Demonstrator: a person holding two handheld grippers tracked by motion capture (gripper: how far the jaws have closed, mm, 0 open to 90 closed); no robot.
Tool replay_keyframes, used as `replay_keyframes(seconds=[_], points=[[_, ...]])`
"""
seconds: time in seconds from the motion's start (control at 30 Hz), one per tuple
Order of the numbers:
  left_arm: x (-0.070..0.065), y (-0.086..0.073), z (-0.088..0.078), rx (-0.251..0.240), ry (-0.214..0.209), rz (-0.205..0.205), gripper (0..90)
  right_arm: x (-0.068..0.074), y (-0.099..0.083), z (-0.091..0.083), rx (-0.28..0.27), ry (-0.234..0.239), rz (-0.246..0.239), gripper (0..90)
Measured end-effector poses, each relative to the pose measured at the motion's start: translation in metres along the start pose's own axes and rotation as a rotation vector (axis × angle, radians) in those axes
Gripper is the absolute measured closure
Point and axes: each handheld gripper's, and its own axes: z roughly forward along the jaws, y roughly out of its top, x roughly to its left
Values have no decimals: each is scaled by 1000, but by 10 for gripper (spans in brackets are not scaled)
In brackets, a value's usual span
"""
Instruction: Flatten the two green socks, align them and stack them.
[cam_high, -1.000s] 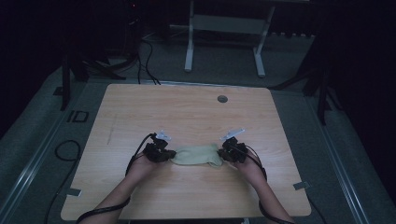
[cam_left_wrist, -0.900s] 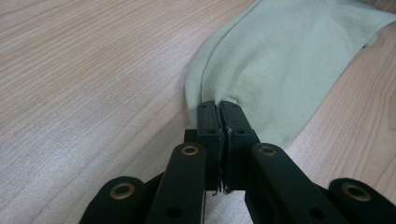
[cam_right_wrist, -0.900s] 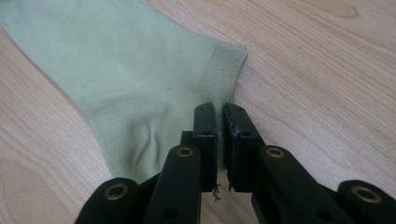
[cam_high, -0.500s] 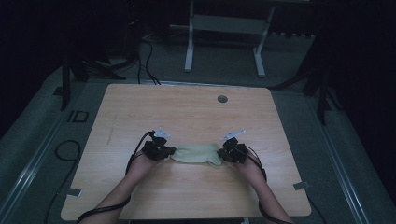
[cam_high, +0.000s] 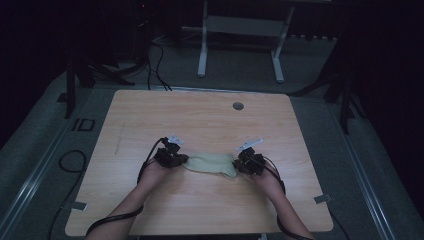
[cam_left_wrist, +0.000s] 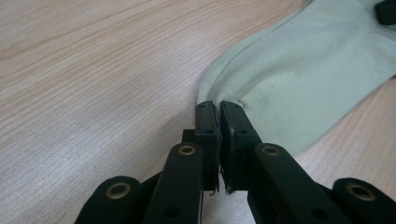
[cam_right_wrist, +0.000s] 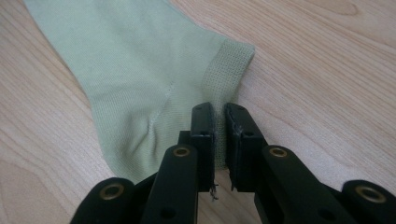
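The pale green sock (cam_high: 212, 164) lies flat at lower centre of the surface (cam_high: 200, 120). Left gripper (cam_left_wrist: 219, 108) and right gripper (cam_right_wrist: 219, 109) are each clamped on an opposite end, probably to stretch it smooth.

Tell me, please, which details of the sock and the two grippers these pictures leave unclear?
- High view: left gripper and right gripper are dark and small, so how their jaws stand is unreadable there.
- Left gripper view: the sock runs off the top and right edges; its far end is cut off.
- Right gripper view: the sock's cuff edge passes between the jaws, which hide it.
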Motion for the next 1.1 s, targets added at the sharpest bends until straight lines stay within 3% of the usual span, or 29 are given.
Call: replay_keyframes(seconds=[0.1, 0.17, 0.2, 0.23, 0.27, 0.43, 0.53, 0.67, 0.8, 0.9, 1.1], points=[[1, 0, 0, 3, 2, -5, 798, 0, 0, 0, 2, 2, 2, 791], [1, 0, -2, -4, -15, -10, 671, 0, 1, -1, 3, 11, 4, 697], [1, 0, -2, -4, -15, -10, 615, 0, 1, -1, 3, 11, 4, 697], [1, -2, -6, -29, -32, -17, 615, 0, 1, -1, 1, 19, 5, 663], [1, -2, -9, -41, -33, -22, 516, 0, 3, -6, -23, 17, 2, 539], [-2, -2, -25, -106, -40, -26, 367, 0, 9, -19, -72, 5, 11, 397], [-4, -4, -32, -127, -37, -14, 324, 1, 12, -23, -92, 17, 26, 395], [-3, -7, -34, -126, -30, -24, 315, 12, 13, -14, -84, 14, 1, 450], [-1, -12, -34, -127, -29, -34, 314, 25, 11, -2, -56, 30, -40, 539], [0, -16, -36, -126, -24, -40, 288, 31, 9, 9, -10, 12, -89, 541], [3, -27, -44, -149, -27, -57, 280, 31, 10, 10, 8, 63, -141, 576]])
